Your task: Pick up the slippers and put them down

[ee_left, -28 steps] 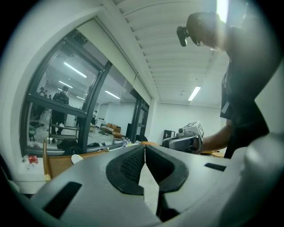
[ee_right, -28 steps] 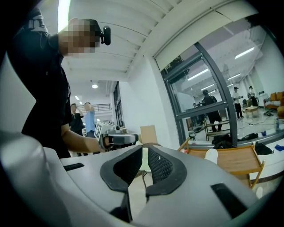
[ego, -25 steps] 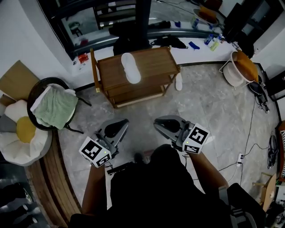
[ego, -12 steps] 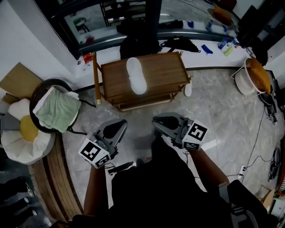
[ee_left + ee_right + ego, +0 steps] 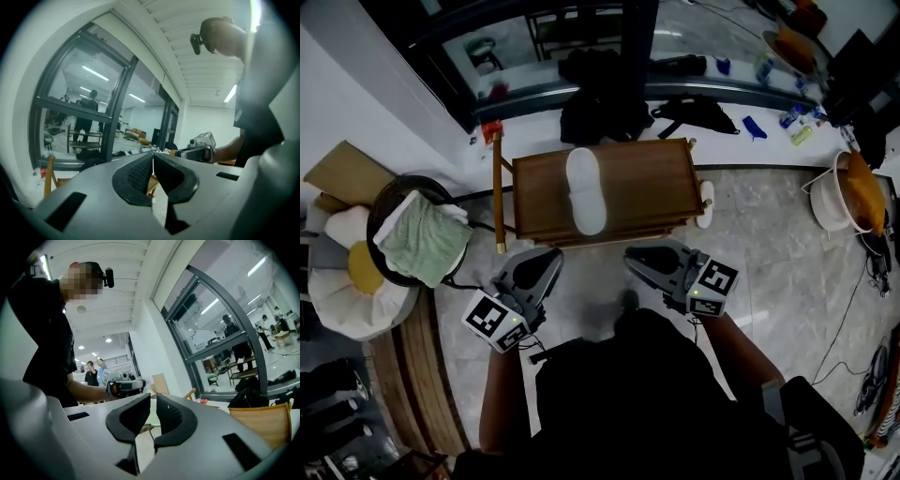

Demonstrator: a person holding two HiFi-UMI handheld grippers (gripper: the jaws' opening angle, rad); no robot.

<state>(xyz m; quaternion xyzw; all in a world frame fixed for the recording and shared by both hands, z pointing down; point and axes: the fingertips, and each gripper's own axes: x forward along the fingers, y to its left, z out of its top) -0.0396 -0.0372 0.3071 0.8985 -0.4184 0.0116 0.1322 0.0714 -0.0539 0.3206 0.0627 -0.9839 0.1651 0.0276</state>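
A white slipper [image 5: 586, 187] lies on top of the wooden rack [image 5: 652, 183] in the head view. A second white slipper [image 5: 705, 203] rests on the floor by the rack's right end. My left gripper [image 5: 547, 260] hovers just short of the rack's front left, its pads [image 5: 140, 173] closed tip to tip with nothing between them. My right gripper [image 5: 635, 257] is level with it at the front right. Its pads [image 5: 136, 416] are all but closed, a thin slit between them, nothing held. Each gripper view shows the other gripper held out by the person's hand.
A round black chair with a green towel [image 5: 422, 239] and a white-and-yellow cushion [image 5: 352, 281] stand to the left. A wooden pole [image 5: 497, 187] leans at the rack's left end. Dark bags [image 5: 600, 94] lie behind it, and a white round seat [image 5: 853, 192] is far right.
The person has stepped toward the rack, so it now sits lower and closer in the head view. Both grippers came up to its front edge. Neither gripper's jaws changed.
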